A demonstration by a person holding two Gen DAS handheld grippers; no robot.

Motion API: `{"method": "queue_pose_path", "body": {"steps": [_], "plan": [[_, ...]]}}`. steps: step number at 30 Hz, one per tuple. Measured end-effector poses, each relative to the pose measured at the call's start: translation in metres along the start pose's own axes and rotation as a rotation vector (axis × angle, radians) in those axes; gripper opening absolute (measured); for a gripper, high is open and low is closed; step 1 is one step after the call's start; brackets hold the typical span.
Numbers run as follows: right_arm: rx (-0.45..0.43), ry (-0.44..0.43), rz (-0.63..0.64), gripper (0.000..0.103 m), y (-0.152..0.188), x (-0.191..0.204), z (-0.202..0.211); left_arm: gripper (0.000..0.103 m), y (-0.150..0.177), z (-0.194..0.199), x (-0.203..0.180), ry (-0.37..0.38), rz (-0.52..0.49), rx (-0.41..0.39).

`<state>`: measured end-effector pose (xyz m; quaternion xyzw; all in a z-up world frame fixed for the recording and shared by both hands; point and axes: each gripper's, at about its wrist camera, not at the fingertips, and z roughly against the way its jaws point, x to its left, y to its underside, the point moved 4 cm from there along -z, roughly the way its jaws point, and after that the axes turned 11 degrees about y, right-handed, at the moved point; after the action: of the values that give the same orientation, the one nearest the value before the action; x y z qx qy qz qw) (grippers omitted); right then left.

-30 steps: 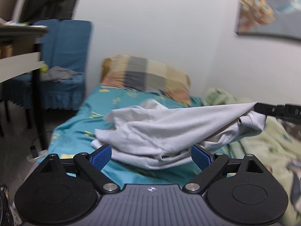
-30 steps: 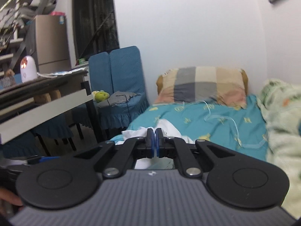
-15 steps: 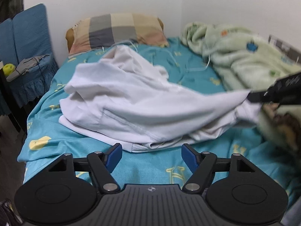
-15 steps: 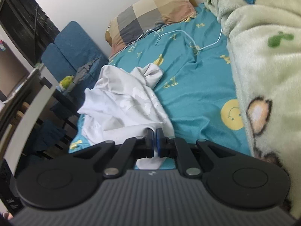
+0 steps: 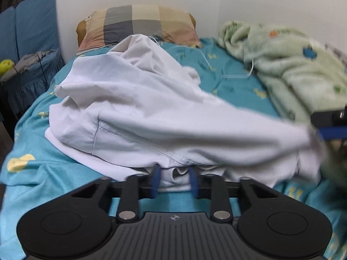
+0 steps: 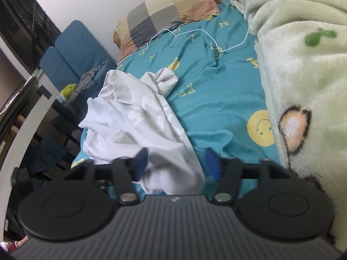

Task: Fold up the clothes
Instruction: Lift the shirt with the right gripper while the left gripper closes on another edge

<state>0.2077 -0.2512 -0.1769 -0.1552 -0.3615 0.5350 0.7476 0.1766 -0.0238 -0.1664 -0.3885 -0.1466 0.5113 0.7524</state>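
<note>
A crumpled white garment (image 5: 151,108) lies on the teal bed sheet (image 5: 234,86). In the left wrist view my left gripper (image 5: 174,179) is at the garment's near edge. Its jaws are closing, and a bunched hem fills the narrow gap between the blue pads (image 5: 156,178). One end of the garment stretches right toward my right gripper (image 5: 329,127) at the frame's edge. In the right wrist view the right gripper (image 6: 175,162) has its jaws opening. The white garment (image 6: 138,117) lies loose between the pads (image 6: 142,158), apart from them.
A checked pillow (image 5: 136,26) lies at the head of the bed by the wall. A green fleece blanket (image 6: 303,65) is heaped along the right side. A thin white cable (image 6: 206,32) runs over the sheet. A blue chair (image 5: 28,43) and a desk edge (image 6: 28,117) stand left.
The left gripper came down to the garment's near hem and its jaws went from wide to narrow around it. The right gripper's jaws parted and let go of the fabric.
</note>
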Motion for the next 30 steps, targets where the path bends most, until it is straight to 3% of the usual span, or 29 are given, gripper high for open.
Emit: {"method": "queue_pose_path", "body": {"steps": [2,6,9,14,15,18,19,22,25,30], "plan": [[-0.009,-0.011,0.042,0.067,0.0,0.007,-0.003,0.004,-0.002,0.003,0.003,0.002,0.028,-0.016],[-0.01,-0.065,0.129,0.067,0.002,0.023,-0.012,0.002,-0.009,0.021,0.003,0.033,0.08,-0.085],[0.021,-0.119,0.193,0.067,0.007,0.034,-0.022,0.002,-0.018,0.048,-0.001,0.068,0.123,-0.154],[0.039,-0.109,0.257,0.066,0.015,0.041,-0.031,0.002,-0.018,0.105,-0.008,0.106,0.172,-0.212],[0.045,-0.115,0.265,0.058,0.017,0.042,-0.032,0.002,-0.017,0.115,-0.008,0.11,0.182,-0.211],[0.056,-0.121,0.312,0.015,0.022,0.048,-0.031,0.002,-0.012,0.135,-0.008,0.107,0.205,-0.206],[0.057,-0.123,0.318,0.011,0.023,0.049,-0.029,0.002,-0.01,0.139,-0.007,0.103,0.211,-0.205],[0.03,-0.144,0.251,0.008,0.016,0.043,-0.025,0.002,-0.006,0.145,-0.006,0.091,0.224,-0.194],[-0.025,-0.067,0.141,0.008,0.002,0.022,-0.026,0.002,-0.007,0.145,-0.009,0.089,0.218,-0.196],[-0.008,0.044,0.006,0.01,-0.004,-0.01,-0.036,0.002,-0.011,0.144,-0.008,0.096,0.223,-0.225]]}}
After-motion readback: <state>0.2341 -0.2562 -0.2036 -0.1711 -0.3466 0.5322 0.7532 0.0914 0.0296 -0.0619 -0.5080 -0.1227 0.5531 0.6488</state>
